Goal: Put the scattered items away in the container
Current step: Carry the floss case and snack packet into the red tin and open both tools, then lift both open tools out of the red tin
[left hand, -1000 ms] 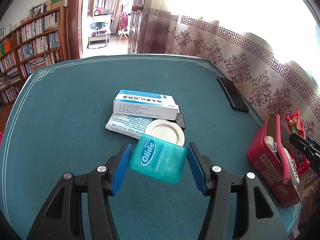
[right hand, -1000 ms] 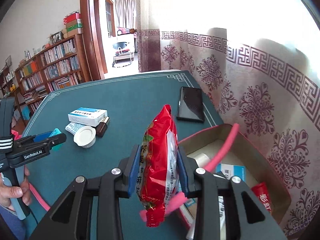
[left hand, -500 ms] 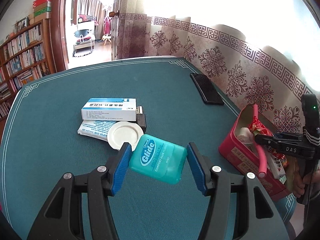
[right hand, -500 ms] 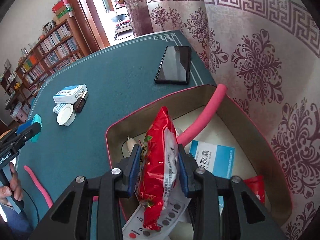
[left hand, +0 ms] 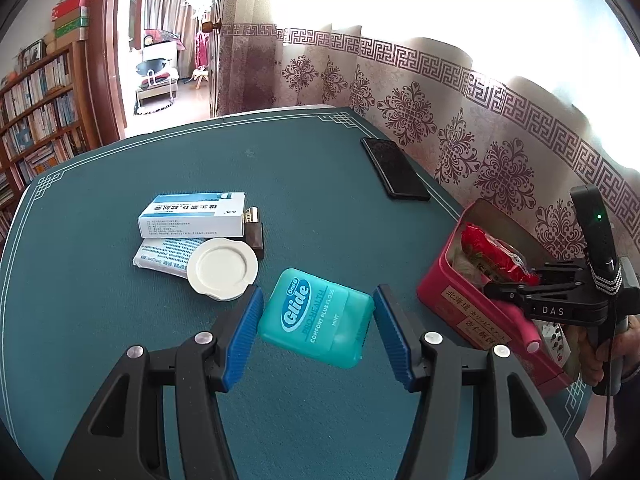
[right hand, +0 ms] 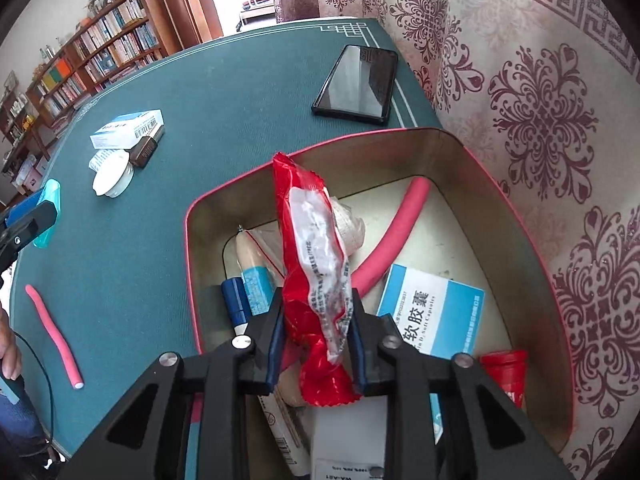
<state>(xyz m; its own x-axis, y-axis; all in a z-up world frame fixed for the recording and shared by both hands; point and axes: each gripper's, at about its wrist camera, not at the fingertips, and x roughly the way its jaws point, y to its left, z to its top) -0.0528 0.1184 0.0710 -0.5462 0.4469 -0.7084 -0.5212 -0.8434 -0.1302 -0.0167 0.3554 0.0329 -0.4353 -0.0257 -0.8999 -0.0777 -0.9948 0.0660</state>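
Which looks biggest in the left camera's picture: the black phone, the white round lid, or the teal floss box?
1. Teal floss box, though it is nearest the camera, held in the left gripper.
2. and 3. White round lid and black phone look alike; the phone lies farther off.

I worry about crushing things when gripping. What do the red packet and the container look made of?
The red packet looks like thin glossy plastic film: crinkled, shiny, with serrated sealed ends. The container looks like a metal tin: dull metallic inner walls, red painted outside, rolled rim. Neither is certain from looks alone.
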